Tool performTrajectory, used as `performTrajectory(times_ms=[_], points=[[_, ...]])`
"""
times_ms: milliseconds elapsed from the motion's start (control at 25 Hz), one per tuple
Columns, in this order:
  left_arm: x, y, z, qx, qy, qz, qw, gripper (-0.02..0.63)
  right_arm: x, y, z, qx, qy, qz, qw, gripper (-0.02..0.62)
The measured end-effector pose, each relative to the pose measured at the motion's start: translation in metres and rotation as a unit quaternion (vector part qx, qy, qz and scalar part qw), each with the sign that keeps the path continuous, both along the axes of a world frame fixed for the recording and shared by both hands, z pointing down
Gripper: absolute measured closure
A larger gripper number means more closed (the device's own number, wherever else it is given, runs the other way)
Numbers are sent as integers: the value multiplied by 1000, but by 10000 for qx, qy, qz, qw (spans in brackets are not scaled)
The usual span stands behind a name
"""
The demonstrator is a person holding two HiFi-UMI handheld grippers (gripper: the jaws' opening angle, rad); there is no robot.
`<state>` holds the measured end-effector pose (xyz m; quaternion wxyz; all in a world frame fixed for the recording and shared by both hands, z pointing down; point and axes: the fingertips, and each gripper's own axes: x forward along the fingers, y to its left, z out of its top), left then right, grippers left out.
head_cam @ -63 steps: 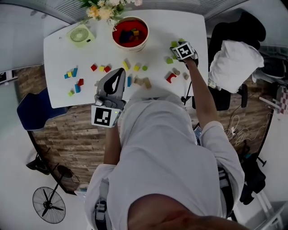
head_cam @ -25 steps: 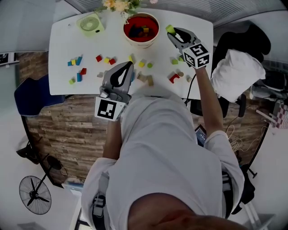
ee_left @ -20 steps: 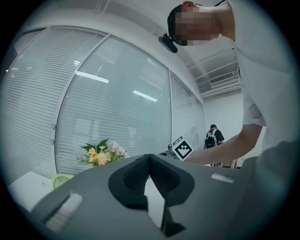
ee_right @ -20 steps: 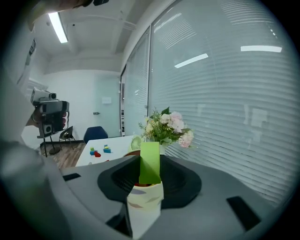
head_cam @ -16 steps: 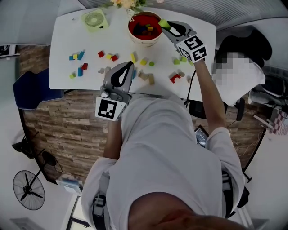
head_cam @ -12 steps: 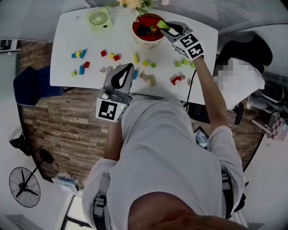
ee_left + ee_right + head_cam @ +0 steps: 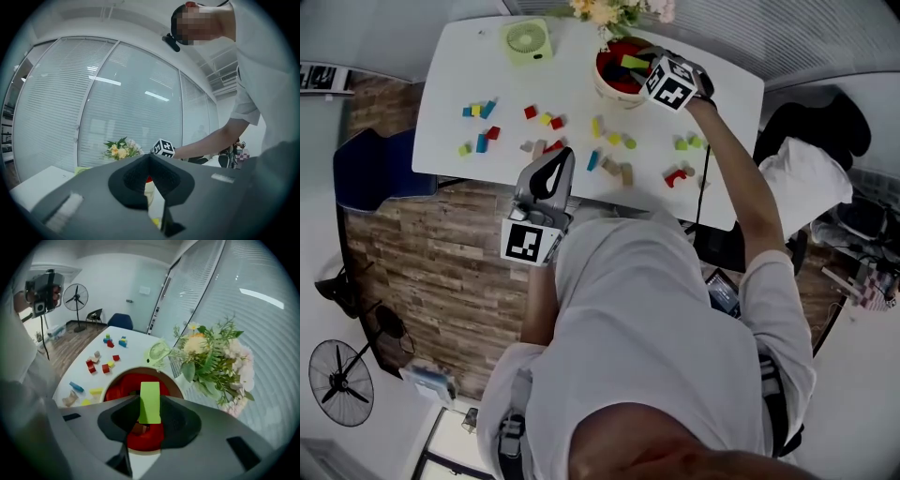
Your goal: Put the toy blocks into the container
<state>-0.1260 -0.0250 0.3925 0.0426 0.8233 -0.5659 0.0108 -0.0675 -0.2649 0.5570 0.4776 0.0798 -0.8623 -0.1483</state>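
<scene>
My right gripper (image 7: pixel 636 66) hangs over the red bowl (image 7: pixel 604 86) at the table's far edge, tilted down, shut on a light green block (image 7: pixel 634 62). In the right gripper view the green block (image 7: pixel 150 402) stands upright between the jaws, directly above the bowl's red inside (image 7: pixel 123 386), where a few blocks lie. My left gripper (image 7: pixel 565 155) floats at the near table edge, shut and holding nothing. Several loose blocks (image 7: pixel 546 119) are scattered across the white table (image 7: pixel 464 150), and a red arch block (image 7: pixel 677 176) lies to the right.
A green desk fan (image 7: pixel 526 39) and a flower bouquet (image 7: pixel 614 11) stand at the far edge next to the bowl; the flowers (image 7: pixel 213 355) rise close to the right of it. A blue chair (image 7: pixel 370 173) is at the left, a dark chair with white cloth (image 7: pixel 806 173) at the right.
The right gripper has carried the green block leftward from the table's right part to above the bowl, rolling and tipping down. The left gripper has drifted slightly along the near edge.
</scene>
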Motion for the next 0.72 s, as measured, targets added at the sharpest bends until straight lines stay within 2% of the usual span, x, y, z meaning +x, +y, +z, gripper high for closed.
performTrajectory(times_ms=[120,280,360,400,480,560,640,720], points=[[-7,2,0,30,37,-22,10000,607,-4,-1,9,22,320,-139,9994,463],[-10,3,3,37,109,18,9999,607,-3,-4,14,-201,319,41,9993,457],[-13,2,3,60,152,65,9998,607,-1,-6,13,-309,241,206,9990,387],[-14,1,3,77,182,101,9998,607,0,-7,12,-350,189,306,9987,379],[-14,-1,4,132,271,185,9994,607,3,-8,7,-407,31,536,9977,325],[-13,-5,4,170,416,261,9986,607,8,-9,-1,-454,-215,772,9957,325],[-13,-11,7,173,527,336,9979,607,12,-7,-13,-486,-570,1015,9920,329],[-14,-15,8,200,596,384,9973,607,18,-6,-27,-478,-1008,1271,9856,378]])
